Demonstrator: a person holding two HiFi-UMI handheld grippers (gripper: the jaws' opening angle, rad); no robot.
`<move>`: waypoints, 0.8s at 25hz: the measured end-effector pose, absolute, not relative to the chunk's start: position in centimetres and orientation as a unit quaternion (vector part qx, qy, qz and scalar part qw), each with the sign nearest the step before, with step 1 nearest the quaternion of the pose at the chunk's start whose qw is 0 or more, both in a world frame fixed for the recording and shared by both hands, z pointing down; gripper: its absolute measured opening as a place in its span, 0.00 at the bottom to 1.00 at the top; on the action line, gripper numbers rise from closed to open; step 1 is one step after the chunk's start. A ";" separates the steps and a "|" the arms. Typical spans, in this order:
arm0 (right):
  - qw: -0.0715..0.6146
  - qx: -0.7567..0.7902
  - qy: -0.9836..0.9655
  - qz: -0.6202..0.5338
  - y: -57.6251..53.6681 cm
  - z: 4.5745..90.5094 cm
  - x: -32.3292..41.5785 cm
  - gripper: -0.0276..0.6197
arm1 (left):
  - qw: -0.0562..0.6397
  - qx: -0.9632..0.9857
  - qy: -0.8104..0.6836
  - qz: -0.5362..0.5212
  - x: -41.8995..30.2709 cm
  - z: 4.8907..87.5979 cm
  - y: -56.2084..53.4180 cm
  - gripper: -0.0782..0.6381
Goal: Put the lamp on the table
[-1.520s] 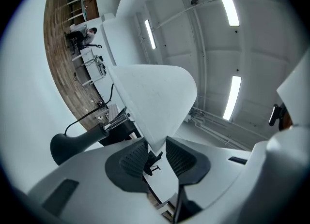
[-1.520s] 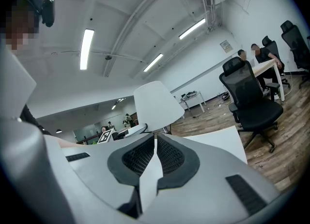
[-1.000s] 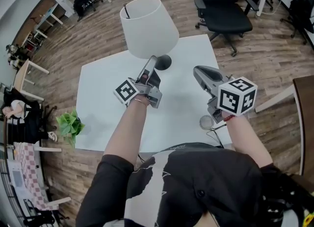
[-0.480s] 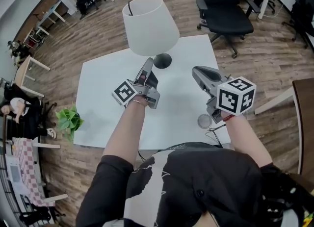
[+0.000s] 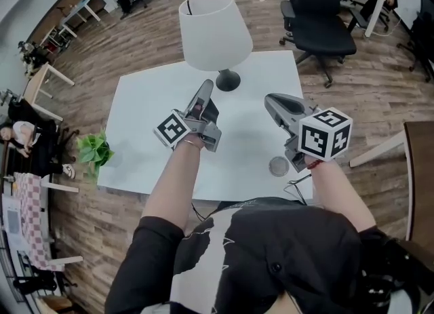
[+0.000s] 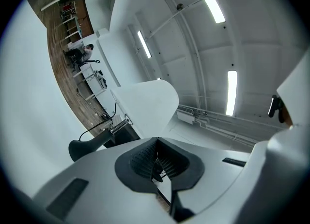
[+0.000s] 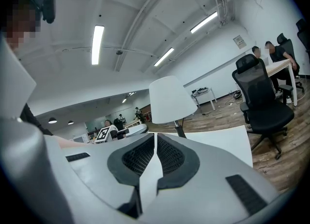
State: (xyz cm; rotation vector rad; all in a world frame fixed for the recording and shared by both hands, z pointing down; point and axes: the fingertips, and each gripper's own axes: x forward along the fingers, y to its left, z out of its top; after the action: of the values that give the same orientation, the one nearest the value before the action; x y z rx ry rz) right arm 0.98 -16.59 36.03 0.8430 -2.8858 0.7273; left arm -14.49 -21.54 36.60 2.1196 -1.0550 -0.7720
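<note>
Your lamp (image 5: 214,31) stands upright on the table (image 5: 146,133), top-heavy with an easily dented shade (image 7: 170,99), so grip its stiff slim stem (image 7: 180,130); the left gripper (image 5: 205,87) has just been closing its jaws on nothing, and the right gripper (image 5: 270,100) has its jaws together, empty.

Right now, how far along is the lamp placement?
Done: the lamp stands upright on the white table, its base toward the far edge. In hand: nothing. The left gripper and the right gripper are both shut and empty, short of the lamp. Left: apparently nothing, except perhaps drawing the grippers away.
</note>
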 end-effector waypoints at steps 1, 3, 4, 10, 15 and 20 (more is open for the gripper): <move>0.026 0.268 -0.934 0.233 -16.4 36.0 0.9 0.09 | 0.318 0.808 -0.397 -0.298 -14.2 36.2 -21.1 0.13; 0.027 0.262 -0.937 0.231 -16.0 36.0 0.9 0.09 | 0.310 0.812 -0.392 -0.300 -13.8 35.5 -20.2 0.13; 0.027 0.259 -0.938 0.230 -15.9 35.9 0.8 0.09 | 0.308 0.813 -0.391 -0.303 -13.6 35.3 -19.8 0.13; 0.026 0.239 -0.944 0.226 -15.4 35.3 -0.1 0.09 | 0.295 0.813 -0.394 -0.310 -13.0 34.0 -17.9 0.13; 0.027 0.220 -0.950 0.220 -14.2 35.0 -2.1 0.09 | 0.288 0.813 -0.397 -0.313 -13.1 33.3 -15.9 0.13; 0.027 0.208 -0.953 0.221 -13.8 34.6 -3.2 0.09 | 0.260 0.828 -0.408 -0.284 -12.4 32.2 -14.6 0.13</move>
State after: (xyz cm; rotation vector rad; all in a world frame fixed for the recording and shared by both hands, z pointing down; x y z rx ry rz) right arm -3.20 -13.78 34.62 0.6413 -2.9425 0.6826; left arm -12.40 -14.58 32.18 2.2428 -1.1052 -0.7707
